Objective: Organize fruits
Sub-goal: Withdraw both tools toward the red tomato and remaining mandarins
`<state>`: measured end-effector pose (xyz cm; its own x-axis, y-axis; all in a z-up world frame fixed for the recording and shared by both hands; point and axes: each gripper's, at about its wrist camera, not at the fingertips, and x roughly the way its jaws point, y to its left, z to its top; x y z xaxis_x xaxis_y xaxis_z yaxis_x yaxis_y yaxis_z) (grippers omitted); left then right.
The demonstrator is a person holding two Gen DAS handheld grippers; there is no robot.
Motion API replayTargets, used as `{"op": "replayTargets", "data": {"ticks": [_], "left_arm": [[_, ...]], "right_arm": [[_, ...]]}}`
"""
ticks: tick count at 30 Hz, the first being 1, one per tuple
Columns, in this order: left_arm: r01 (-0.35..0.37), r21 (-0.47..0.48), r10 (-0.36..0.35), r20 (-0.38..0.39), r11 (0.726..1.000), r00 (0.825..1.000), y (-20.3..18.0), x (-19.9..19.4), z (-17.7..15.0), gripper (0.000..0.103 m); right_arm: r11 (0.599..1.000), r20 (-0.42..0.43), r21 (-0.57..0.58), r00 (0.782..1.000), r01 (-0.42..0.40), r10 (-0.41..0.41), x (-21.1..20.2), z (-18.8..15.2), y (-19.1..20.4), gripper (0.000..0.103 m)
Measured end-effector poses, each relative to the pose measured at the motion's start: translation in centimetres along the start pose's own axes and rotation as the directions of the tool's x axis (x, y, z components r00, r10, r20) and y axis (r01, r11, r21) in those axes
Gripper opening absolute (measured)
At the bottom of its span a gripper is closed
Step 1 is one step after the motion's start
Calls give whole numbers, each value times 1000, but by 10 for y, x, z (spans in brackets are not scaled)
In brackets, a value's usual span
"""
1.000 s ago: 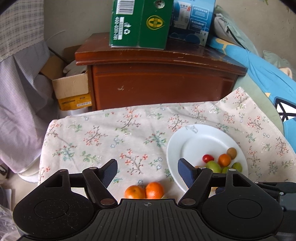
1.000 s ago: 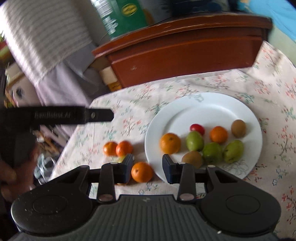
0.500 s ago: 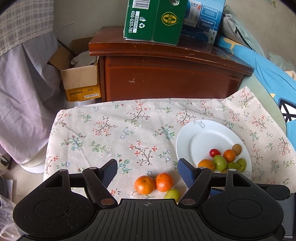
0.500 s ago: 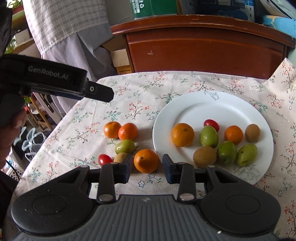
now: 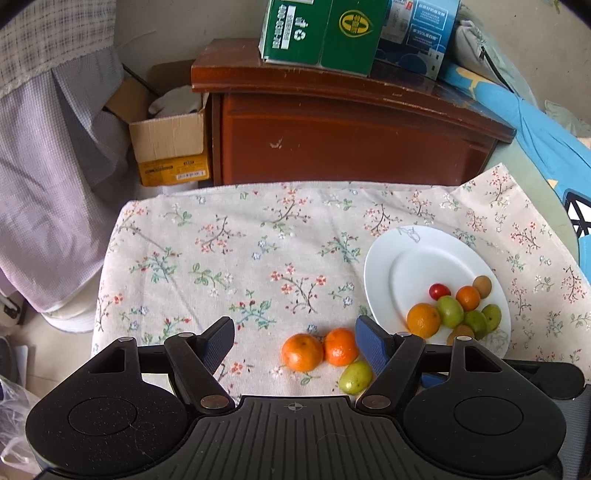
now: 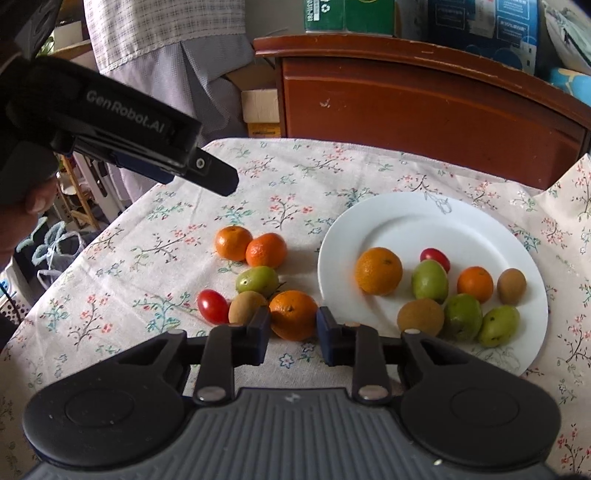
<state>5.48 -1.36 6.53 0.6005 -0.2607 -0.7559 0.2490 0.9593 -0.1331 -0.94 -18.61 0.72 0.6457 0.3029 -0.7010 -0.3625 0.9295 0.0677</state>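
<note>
Seven fruits on plate (image 6: 432, 218): one large orange (image 6: 378, 271), cherry tomato, small orange, two kiwis, three green fruits — correction, eight by count. Six left on cloth (image 6: 155, 236), just left of plate rim: two oranges (image 6: 233, 242) touching each other, green fruit (image 6: 257, 280), tomato (image 6: 212, 305), kiwi (image 6: 246, 312), and near orange (image 6: 293, 314). Judged a bit past halfway, assuming plate is the goal. Right gripper (image 6: 291, 328) low over cloth, fingers part-closed around near orange, one on each side; contact not confirmed, pads look just beside the skin, so not yet a firm hold. Near orange touching or nearly touching kiwi on its left, close to plate edge on its right. Left gripper (image 5: 295, 341) raised above cloth, fingers spread wide, nothing between them; pair of oranges and green fruit visible below it. Likely obstruction: left finger of right gripper crowded against kiwi, could nudge it toward tomato on closing. Plate's near side already packed; far half bare, better drop zone. Surroundings: wooden cabinet (image 5: 351, 125) behind table, green box (image 5: 321, 33) and blue box on top, cardboard carton (image 5: 170, 144) on floor, hanging fabric at left. None in the working path.
</note>
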Motion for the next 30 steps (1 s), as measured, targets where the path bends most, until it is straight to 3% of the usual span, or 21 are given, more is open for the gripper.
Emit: {"op": "replayTargets", "data": {"ticks": [6,19,26,30], "left_arm": [[-6,21,6,-19,1000,1000,4,-2,-8,73],[42,170,-28,-81,985,996,-8,1,-35,73],[60,295,-39,-79,954,996,-15,-1,-49,74],[63,385,-17,-123,921,992,-20,8,-59,74]], "right_arm": [[994,-68,60,993,-94,98,-8,4,-4,27],[991,-37,85,993,-104,108,-3,0,-3,31],[991,-29,96,995,-90,93,-4,-2,-5,36],[991,-47,102,994,-89,94,-2,-3,-6,41]]}}
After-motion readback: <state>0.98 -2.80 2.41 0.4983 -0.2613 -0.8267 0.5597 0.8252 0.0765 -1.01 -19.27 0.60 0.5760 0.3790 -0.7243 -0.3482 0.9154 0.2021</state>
